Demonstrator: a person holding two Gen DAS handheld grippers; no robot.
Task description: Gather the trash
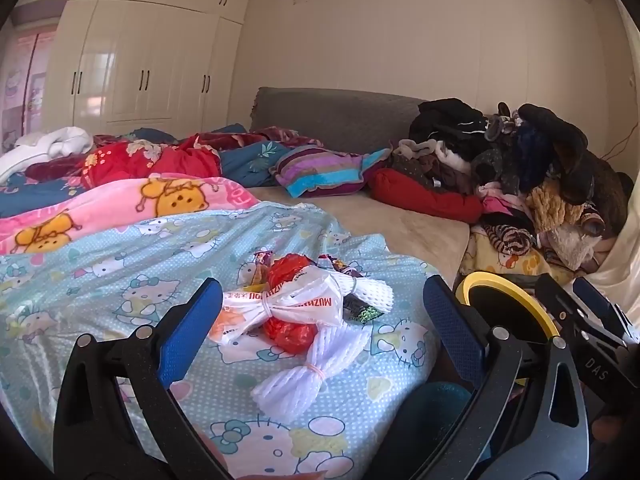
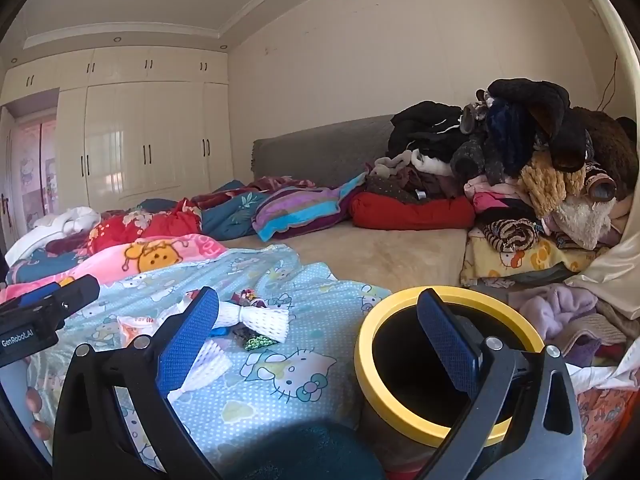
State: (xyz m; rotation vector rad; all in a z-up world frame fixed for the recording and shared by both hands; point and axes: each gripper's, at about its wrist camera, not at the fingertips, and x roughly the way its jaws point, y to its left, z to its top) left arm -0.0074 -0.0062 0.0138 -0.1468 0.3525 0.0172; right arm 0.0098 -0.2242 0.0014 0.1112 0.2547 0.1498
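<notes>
A heap of trash lies on the blue Hello Kitty sheet (image 1: 100, 280): a knotted white plastic bag (image 1: 288, 306), a red bag (image 1: 290, 334), white foam nets (image 1: 316, 364) and dark snack wrappers (image 1: 362, 312). My left gripper (image 1: 320, 320) is open, its jaws standing either side of the heap, just short of it. A yellow-rimmed bin (image 2: 444, 364) stands at the bed's edge, also in the left wrist view (image 1: 504, 304). My right gripper (image 2: 320, 344) is open and empty, its right finger (image 2: 444, 340) over the bin's mouth. The foam nets (image 2: 256, 318) lie to its left.
A pile of clothes and plush toys (image 2: 540, 168) fills the bed's far right. Folded blankets and pillows (image 1: 160, 168) lie at the left and back. A grey headboard (image 1: 332, 114) and cream wardrobes (image 1: 140, 68) stand behind. Bare beige mattress (image 2: 380, 252) shows in the middle.
</notes>
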